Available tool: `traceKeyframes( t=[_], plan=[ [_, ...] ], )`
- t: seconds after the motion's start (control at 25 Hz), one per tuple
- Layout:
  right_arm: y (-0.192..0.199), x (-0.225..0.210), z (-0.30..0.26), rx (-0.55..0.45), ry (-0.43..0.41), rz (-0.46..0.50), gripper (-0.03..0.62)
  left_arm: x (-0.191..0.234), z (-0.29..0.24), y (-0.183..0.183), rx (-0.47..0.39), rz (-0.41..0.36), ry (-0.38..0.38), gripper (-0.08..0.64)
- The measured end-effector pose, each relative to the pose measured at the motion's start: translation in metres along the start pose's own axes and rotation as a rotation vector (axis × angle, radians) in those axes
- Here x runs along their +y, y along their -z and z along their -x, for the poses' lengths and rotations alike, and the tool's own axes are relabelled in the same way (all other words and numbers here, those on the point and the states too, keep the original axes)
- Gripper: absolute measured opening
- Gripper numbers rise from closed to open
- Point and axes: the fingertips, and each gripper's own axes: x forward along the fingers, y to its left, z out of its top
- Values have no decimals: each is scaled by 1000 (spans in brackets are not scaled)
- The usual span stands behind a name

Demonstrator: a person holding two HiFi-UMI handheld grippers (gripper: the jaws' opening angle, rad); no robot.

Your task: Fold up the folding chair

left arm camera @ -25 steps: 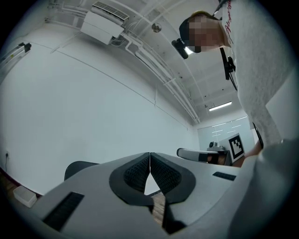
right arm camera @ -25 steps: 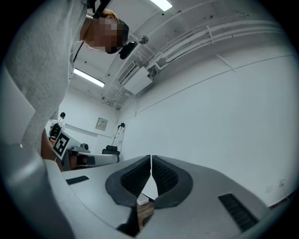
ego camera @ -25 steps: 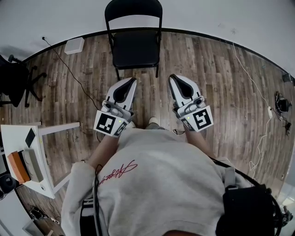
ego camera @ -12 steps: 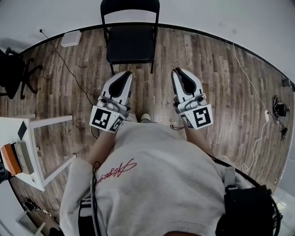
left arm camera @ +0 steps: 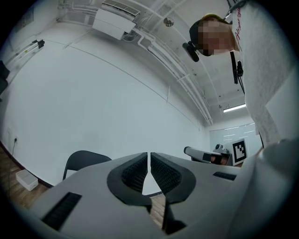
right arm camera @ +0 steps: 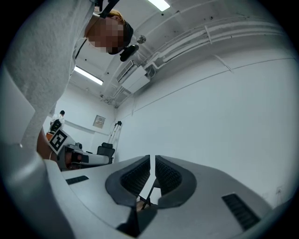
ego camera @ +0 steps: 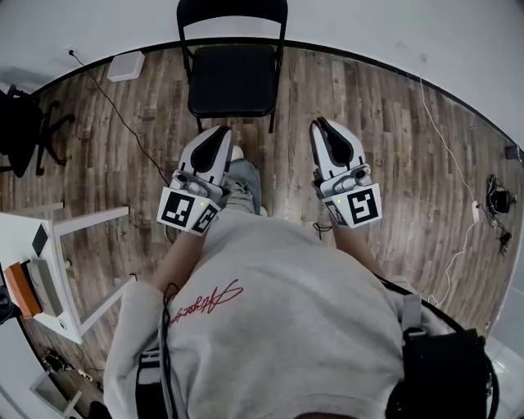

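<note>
Folding chair (ego camera: 233, 78) open at the wall (ego camera: 385, 29) — left gripper (ego camera: 219, 133), right gripper (ego camera: 322, 128) pressed together, near its seat edge.

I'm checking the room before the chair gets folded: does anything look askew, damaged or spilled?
Nothing stands out. The folding chair stands upright and open by the wall, no damage visible. Loose cables trail over the wooden floor to its left and right, clear of its legs.

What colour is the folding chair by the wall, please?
The folding chair is black; clearest in the head view.
</note>
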Motion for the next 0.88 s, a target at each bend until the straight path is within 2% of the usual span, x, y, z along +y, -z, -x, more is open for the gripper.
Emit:
traceKeyframes(
  t=[0.32, 0.36, 0.44, 0.48, 0.56, 0.64, 0.76, 0.88],
  plan=[
    [39, -48, -81, 51, 57, -32, 25, 68, -76, 18, 41, 71, 45, 18],
    [45, -56, -94, 56, 65, -39, 38, 80, -86, 20, 48, 89, 49, 20],
    [56, -72, -124, 64, 87, -62, 168, 103, -105, 26, 63, 148, 53, 20],
    [63, -81, -139, 75, 100, -77, 184, 113, -114, 30, 74, 190, 56, 30],
    [82, -99, -167, 116, 126, -110, 198, 131, -131, 46, 111, 303, 56, 157],
    [103, -117, -190, 170, 152, -117, 210, 150, -139, 74, 154, 445, 26, 239],
    [139, -143, -221, 256, 183, -89, 218, 185, -136, 131, 232, 645, -95, 267],
    [181, -171, -241, 342, 190, -98, 221, 217, -109, 209, 328, 798, -286, 268]
  ],
)
